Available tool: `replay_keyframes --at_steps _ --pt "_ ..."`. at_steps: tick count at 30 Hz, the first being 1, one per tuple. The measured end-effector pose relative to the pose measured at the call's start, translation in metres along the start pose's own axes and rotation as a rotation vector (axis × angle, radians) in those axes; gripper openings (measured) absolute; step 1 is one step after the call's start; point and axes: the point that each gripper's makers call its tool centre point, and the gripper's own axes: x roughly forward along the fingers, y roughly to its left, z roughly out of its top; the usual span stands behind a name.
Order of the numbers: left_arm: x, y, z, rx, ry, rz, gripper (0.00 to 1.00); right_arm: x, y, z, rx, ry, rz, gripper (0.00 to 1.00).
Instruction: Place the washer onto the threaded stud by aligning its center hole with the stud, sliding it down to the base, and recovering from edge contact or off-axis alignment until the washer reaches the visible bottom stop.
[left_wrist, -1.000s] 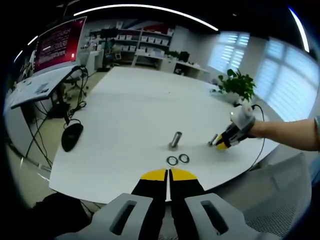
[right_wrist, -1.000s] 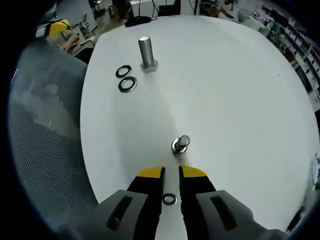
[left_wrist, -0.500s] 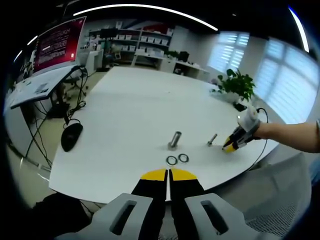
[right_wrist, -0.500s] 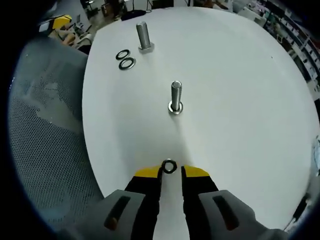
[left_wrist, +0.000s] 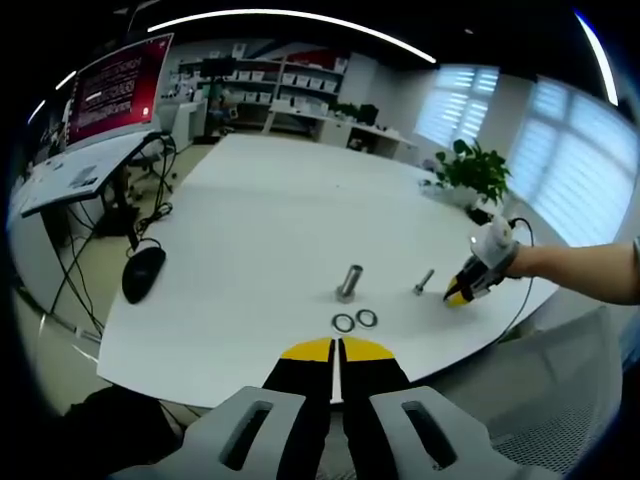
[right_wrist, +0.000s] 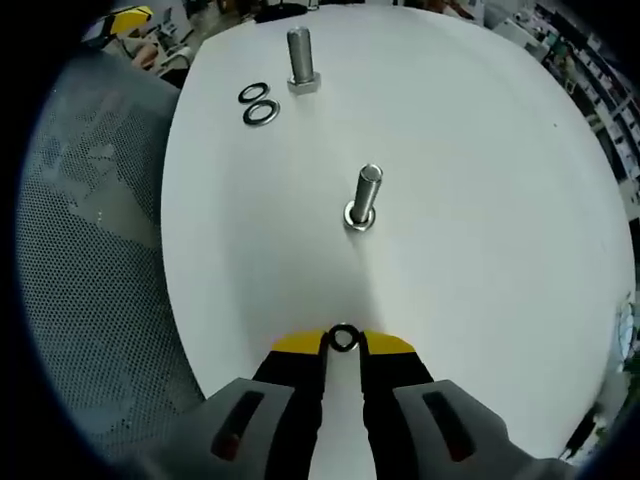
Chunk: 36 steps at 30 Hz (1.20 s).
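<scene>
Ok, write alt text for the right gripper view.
The right gripper pinches a small dark metal washer between its yellow-tipped jaws above a round white table. Ahead stands an upright threaded steel stud; farther off, a second stud with two loose washers beside it.

- Washer (right_wrist: 343, 337) between the right gripper (right_wrist: 343, 343) tips, before a stud (right_wrist: 364, 198) on the table (right_wrist: 480, 200)
- Two washers (right_wrist: 257, 104) beside the farther stud (right_wrist: 301, 60)

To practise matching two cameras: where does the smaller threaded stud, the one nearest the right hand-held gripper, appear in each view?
Left gripper view: smaller threaded stud right of centre, beside the right hand-held gripper.
Right gripper view: stud at centre, standing upright.
Shared landmark: the pair of loose washers by the larger stud.
</scene>
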Motion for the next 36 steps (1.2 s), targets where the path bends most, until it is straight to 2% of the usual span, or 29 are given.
replay_keyframes --at_steps 9,13,14,15,16,20,24,26,29,36 --pt "-0.0003 0.0006 0.0013 -0.008 -0.008 0.003 0.01 -0.0002 -0.002 -0.0005 0.043 -0.022 0.013 0.15" --pt "0.0003 -0.0006 -0.0004 0.003 0.002 0.002 0.01 -0.0013 -0.0011 0.0001 0.032 -0.037 0.02 0.16" --pt "0.0003 -0.0007 -0.0002 0.001 0.0 0.0 0.01 -0.0008 -0.0015 0.0009 0.05 -0.043 0.027 0.17" --pt "0.0004 -0.0004 -0.0004 0.0 0.001 0.001 0.01 -0.0005 -0.0006 0.002 0.109 -0.057 0.028 0.19" --pt "0.0007 0.0003 -0.0012 0.003 0.007 0.004 0.01 -0.0013 0.0003 0.003 0.12 -0.07 0.041 0.21" --pt "0.0005 -0.0002 -0.0006 0.002 0.003 0.004 0.01 -0.0022 -0.0028 -0.0047 0.064 -0.027 0.026 0.25" --pt "0.0005 -0.0003 -0.0013 0.005 0.008 0.006 0.01 -0.0025 -0.0035 -0.0056 0.05 -0.028 0.027 0.25" --pt "0.0002 -0.0002 -0.0006 -0.001 0.003 0.005 0.01 -0.0016 -0.0041 -0.0055 0.016 -0.009 0.019 0.24" --pt "0.0004 0.0004 -0.0009 0.0 0.005 0.006 0.01 -0.0009 -0.0035 -0.0049 0.013 0.015 0.017 0.24" --pt "0.0006 -0.0001 -0.0004 0.001 0.003 0.003 0.01 -0.0019 -0.004 -0.0059 0.003 -0.014 0.025 0.24"
